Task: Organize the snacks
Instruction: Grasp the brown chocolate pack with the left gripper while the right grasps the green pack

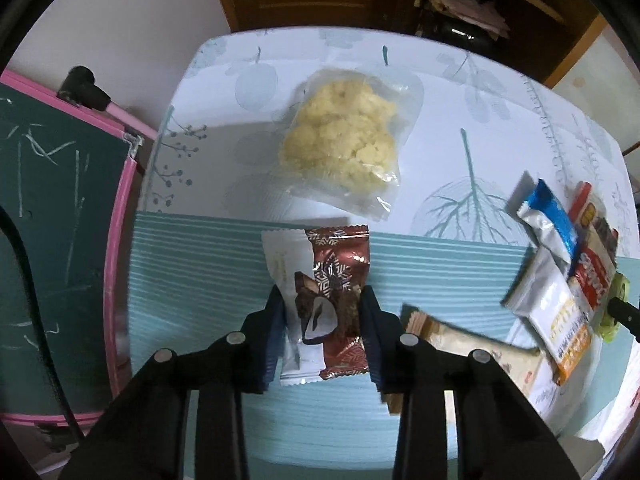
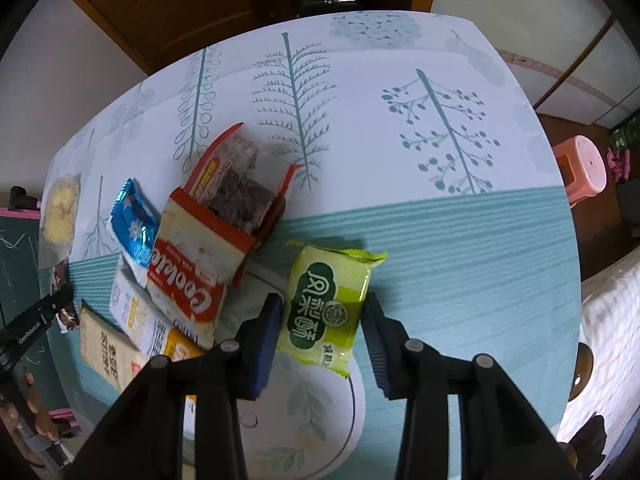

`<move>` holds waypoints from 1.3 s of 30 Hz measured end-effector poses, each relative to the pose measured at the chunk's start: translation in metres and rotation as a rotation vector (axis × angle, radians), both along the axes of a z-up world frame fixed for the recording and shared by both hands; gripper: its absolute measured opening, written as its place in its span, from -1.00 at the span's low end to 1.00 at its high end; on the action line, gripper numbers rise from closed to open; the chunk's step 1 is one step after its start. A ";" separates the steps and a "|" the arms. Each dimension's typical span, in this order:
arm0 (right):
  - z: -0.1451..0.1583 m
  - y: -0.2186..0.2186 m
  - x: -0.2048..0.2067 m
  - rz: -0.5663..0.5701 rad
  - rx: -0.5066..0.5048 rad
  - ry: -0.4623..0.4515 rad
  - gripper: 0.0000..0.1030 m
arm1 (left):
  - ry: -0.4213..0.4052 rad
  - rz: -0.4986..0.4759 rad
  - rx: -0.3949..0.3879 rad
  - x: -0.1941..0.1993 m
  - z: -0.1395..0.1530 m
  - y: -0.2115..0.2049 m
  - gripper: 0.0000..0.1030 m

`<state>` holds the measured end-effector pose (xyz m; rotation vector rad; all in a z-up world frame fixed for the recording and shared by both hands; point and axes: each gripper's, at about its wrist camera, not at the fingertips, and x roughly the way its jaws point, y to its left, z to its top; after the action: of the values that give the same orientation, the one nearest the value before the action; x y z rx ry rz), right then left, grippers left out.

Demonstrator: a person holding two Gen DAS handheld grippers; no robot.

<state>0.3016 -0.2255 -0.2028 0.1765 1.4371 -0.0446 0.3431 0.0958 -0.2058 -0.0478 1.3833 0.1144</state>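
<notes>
Snacks all over this table, and both grippers have one each right now. Left gripper [image 1: 324,312] has its jaws pinched on a brown coconut bar [image 1: 334,292] across the middle, down on the teal part of the tablecloth [image 1: 200,272]. Right gripper [image 2: 322,320] has its blue jaws against the sides of a green cake [image 2: 332,304], looks like a grip, packet sitting over a white plate [image 2: 352,420]. Both are light foil-wrapped things, crinkly and slick, and I'd guess the cake inside squashes if you clamp hard, so grabbing across the fat middle like this seems right, not by the thin sealed ends. Clear bag of yellow puffs [image 1: 344,136] sits further back on the white part, soft and probably crumbly. Between the two grippers there's a messy pile: blue pack [image 2: 134,224], red cookie pack [image 2: 196,272], a white-orange one [image 2: 136,312], all overlapping. That heap is close to both, so swinging sideways could knock it.
</notes>
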 end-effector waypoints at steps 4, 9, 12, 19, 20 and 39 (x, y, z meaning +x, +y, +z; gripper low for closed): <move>0.028 -0.005 -0.018 0.007 0.013 -0.045 -0.22 | -0.069 -0.008 0.001 -0.013 0.039 -0.001 -0.36; 0.083 -0.008 -0.053 0.019 0.050 -0.132 -0.22 | -0.182 -0.041 -0.033 -0.051 0.111 -0.007 -0.36; 0.119 0.000 -0.077 0.049 0.074 -0.194 -0.22 | -0.231 -0.080 -0.042 -0.082 0.147 -0.014 -0.36; 0.186 0.016 -0.148 0.127 0.126 -0.310 -0.22 | -0.330 -0.177 -0.040 -0.174 0.219 -0.034 -0.36; 0.196 0.018 -0.161 0.140 0.141 -0.325 -0.22 | -0.344 -0.190 -0.038 -0.185 0.227 -0.036 -0.36; 0.247 0.053 -0.308 0.266 0.226 -0.560 -0.21 | -0.536 -0.308 -0.079 -0.339 0.244 -0.083 -0.35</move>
<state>-0.0061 -0.1722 0.0437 0.1645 0.8924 0.3614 0.0043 0.0125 0.0379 0.0660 0.8456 -0.1998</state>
